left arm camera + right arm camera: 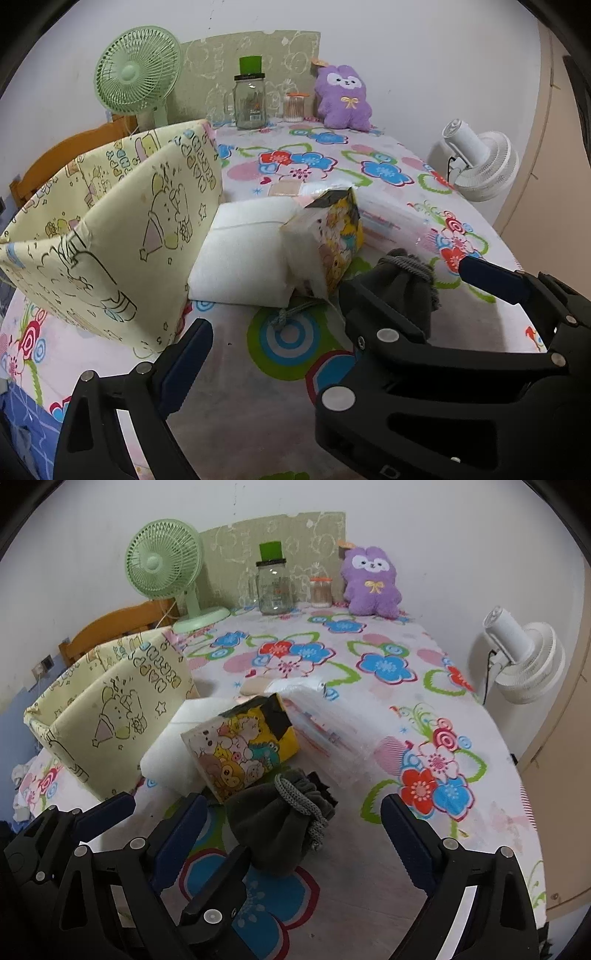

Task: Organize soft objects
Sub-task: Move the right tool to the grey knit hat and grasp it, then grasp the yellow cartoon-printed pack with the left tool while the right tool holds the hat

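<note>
Flowered cloth covers the counter (369, 686), with a green fan (162, 561), a glass jar (274, 587) and a purple plush (371, 581) ranged along the wall at the far edge. Nearer in, a yellow fabric bin (110, 709) stands at about 10 o'clock in the right wrist view, with a white foam block (166, 749) and a cartoon-print pack (243, 746) just beside it. The grey drawstring pouch (280, 830) lies dead ahead at 12 o'clock, between the wide-apart fingers of the right hand-held gripper (291, 829), its long axis running toward the camera, cord end farthest away. That hand-held gripper is plainly the nearer one. The left hand-held gripper (332, 301) is also apart, holding nothing, with the pouch off at its 2 o'clock (partly hidden behind the other tool). Closing across the pouch's short width looks the likely next step.
</note>
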Tool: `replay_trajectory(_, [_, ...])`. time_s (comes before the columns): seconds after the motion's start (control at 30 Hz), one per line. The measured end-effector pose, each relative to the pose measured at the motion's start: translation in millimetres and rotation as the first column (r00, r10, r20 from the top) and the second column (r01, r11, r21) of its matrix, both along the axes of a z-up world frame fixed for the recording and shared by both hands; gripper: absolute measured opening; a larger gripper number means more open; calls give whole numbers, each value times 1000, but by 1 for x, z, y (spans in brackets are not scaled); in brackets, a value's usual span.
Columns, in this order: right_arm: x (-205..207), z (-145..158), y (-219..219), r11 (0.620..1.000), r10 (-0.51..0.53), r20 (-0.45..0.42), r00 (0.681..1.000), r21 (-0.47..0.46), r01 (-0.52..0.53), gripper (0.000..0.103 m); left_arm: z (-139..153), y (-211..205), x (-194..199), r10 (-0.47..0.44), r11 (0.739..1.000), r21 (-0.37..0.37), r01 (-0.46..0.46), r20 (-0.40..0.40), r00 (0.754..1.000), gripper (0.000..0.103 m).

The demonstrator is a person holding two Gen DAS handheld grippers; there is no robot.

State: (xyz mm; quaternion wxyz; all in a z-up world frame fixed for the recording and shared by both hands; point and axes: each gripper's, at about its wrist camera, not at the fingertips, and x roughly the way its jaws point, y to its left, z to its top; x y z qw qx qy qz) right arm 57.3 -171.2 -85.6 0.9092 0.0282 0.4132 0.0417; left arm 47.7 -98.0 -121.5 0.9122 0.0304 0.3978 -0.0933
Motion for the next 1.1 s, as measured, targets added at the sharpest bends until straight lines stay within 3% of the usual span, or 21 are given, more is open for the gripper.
replay_trajectory(0.13, [5,-7,1,1000,13,-18,1000,17,-13,94,-4,1,2,11,1000,13,-11,-8,1000,95])
replay_trajectory(0.27, [8,-16,2,999,31,-56,998,38,-29,85,-12,1,5,15,1000,26,-14,-38,999,94])
replay_trajectory(0.4, [8,-18,1,999,30,-49,998,27,-29,64,-13,-2,4,8,999,36,-7,-29,1000,93])
replay_trajectory(0.43, [8,-18,0,999,34,-49,998,27,-33,63,-13,-3,3,6,999,39,-5,-29,1000,93])
replay_trajectory(1.1, [-3,18,-39,999,-39,77,996,-6,39,59,14,-29,15,-15,998,61,9,94,995,92])
